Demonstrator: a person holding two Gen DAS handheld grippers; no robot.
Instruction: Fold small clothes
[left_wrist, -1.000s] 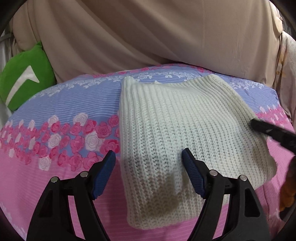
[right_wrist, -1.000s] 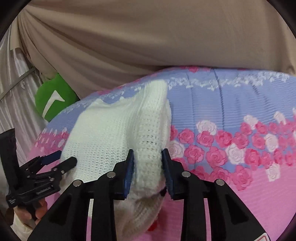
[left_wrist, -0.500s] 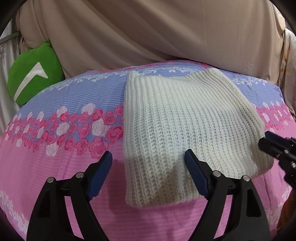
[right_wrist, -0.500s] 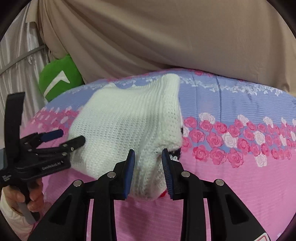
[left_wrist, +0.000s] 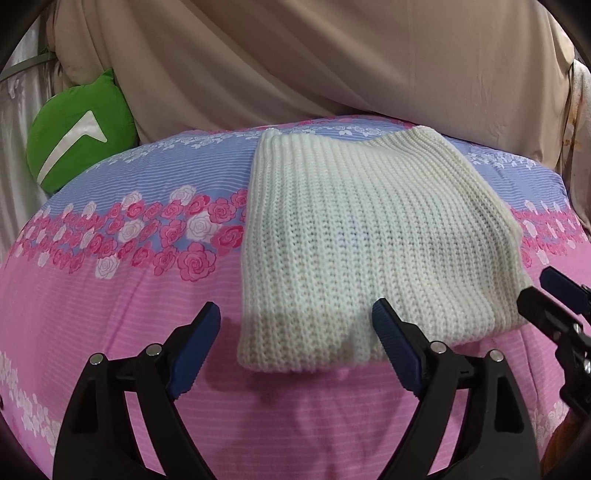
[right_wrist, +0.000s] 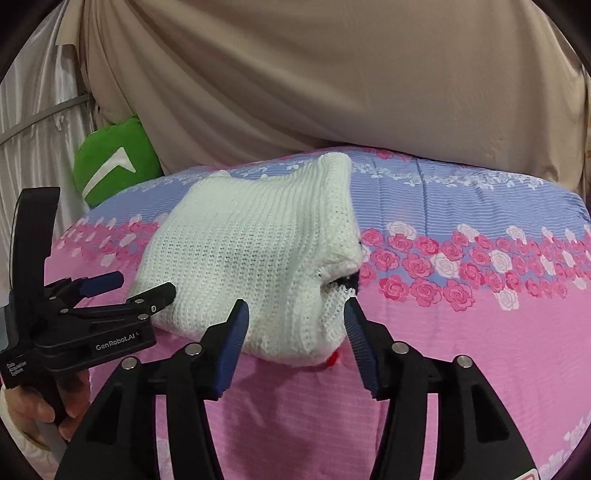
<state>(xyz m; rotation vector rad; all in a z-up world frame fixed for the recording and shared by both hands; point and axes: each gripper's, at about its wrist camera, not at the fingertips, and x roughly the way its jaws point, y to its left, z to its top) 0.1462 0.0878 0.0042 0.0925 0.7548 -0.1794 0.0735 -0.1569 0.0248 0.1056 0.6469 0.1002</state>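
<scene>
Cream knit garment (left_wrist: 373, 236) lies folded on floral bedding (left_wrist: 110, 314).

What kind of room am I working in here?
Probably a bedroom: the knit garment lies on a rose-print bedspread, with a green plush cushion and a draped beige sheet behind.

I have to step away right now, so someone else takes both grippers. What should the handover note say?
Left gripper: jaws opening, wide, nothing held; the near edge of the white knit garment lies just ahead of them.
Right gripper: jaws opening, pads off the garment's near right corner, which sits between them.
Garment: folded into a compact block, lying flat on the floral bedspread.
Done: this fold looks finished and set down.
Left: back both grippers away; tidy if needed. No other clothes are in view.
</scene>
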